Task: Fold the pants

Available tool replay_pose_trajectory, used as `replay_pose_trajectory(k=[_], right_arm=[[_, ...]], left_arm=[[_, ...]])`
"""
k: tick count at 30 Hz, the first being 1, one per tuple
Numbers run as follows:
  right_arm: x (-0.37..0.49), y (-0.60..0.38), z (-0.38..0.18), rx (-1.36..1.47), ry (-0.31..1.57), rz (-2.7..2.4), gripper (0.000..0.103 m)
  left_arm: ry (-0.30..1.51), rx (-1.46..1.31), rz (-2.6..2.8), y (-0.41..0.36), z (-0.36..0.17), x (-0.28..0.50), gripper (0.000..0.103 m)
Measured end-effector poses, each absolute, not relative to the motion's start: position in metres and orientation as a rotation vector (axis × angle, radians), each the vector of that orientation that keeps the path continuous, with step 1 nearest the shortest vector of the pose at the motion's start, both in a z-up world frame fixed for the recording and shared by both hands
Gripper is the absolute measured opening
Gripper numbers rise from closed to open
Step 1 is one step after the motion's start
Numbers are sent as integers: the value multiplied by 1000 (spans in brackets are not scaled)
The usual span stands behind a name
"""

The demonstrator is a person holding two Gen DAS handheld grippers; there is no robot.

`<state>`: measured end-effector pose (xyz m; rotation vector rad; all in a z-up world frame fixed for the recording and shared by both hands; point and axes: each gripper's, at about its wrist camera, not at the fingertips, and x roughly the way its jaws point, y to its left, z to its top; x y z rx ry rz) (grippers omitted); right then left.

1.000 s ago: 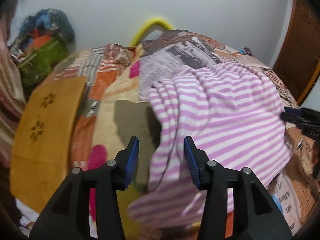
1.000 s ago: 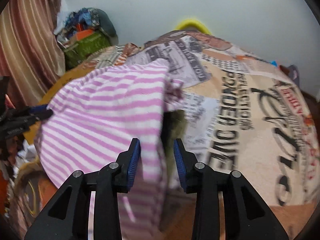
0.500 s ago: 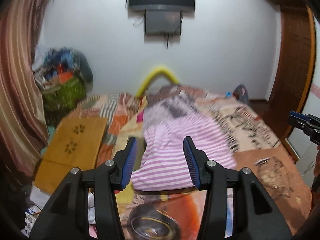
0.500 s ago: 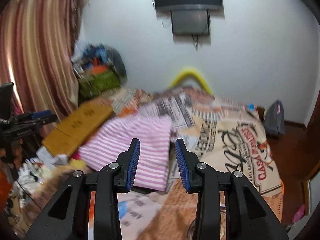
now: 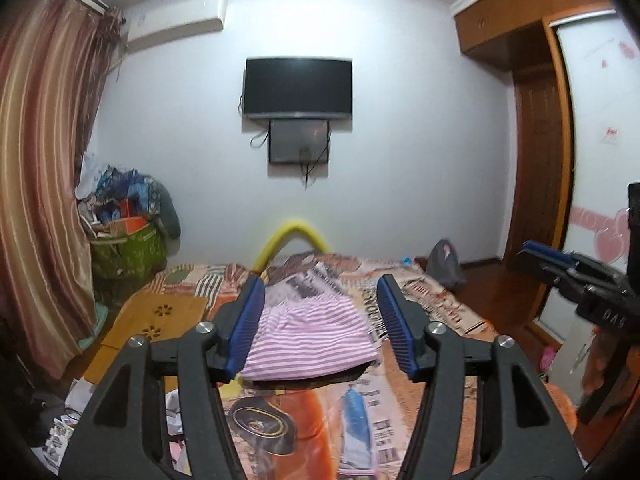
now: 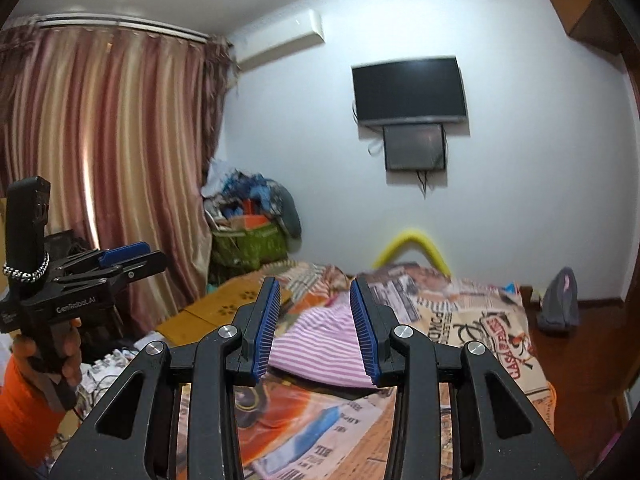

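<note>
On the patterned bedspread (image 5: 436,308), well away from both tools, lie the pink-and-white striped pants (image 5: 310,340), folded into a compact rectangle with its near edge squared off toward the cameras. Neither tool touches them: the left gripper (image 5: 322,328) is held up above the foot of the bed with its jaws spread and nothing between the blue pads (image 5: 248,328), and the right gripper (image 6: 316,328) is likewise parted and empty, raised level with the room rather than tipped at the cloth. Judging by the tidy bundle, folding looks finished or nearly so, and this reads as the standing-back step (a darker cloth seems to peek out beneath the near edge, though it is too small to name). If anything remains, it would call for lowering one tool to the bundle and pressing a stray corner flat without dragging the layers. An orange board (image 5: 160,316) lies left of the pants, and a television (image 5: 298,88) hangs on the far wall.
</note>
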<state>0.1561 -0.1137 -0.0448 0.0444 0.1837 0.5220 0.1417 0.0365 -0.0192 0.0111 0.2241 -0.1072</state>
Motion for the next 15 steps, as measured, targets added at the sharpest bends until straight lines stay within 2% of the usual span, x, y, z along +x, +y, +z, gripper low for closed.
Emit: replay_pose_trajectory(k=[3, 6, 8, 12, 14, 15], right_arm=[[143, -113, -47, 57, 158, 536, 38], [131, -112, -52, 59, 126, 521, 48], [125, -112, -55, 66, 107, 514, 61], [118, -112, -59, 71, 90, 496, 74], [114, -113, -60, 77, 87, 482, 84], [111, -114, -59, 80, 86, 479, 84]], left_arm=[[188, -1, -118, 31, -16, 116, 66], [154, 7, -105, 27, -14, 97, 75], [144, 7, -104, 25, -16, 89, 81], [128, -9, -93, 25, -20, 77, 89], [129, -26, -96, 25, -22, 73, 92], [131, -29, -96, 25, -24, 72, 93]])
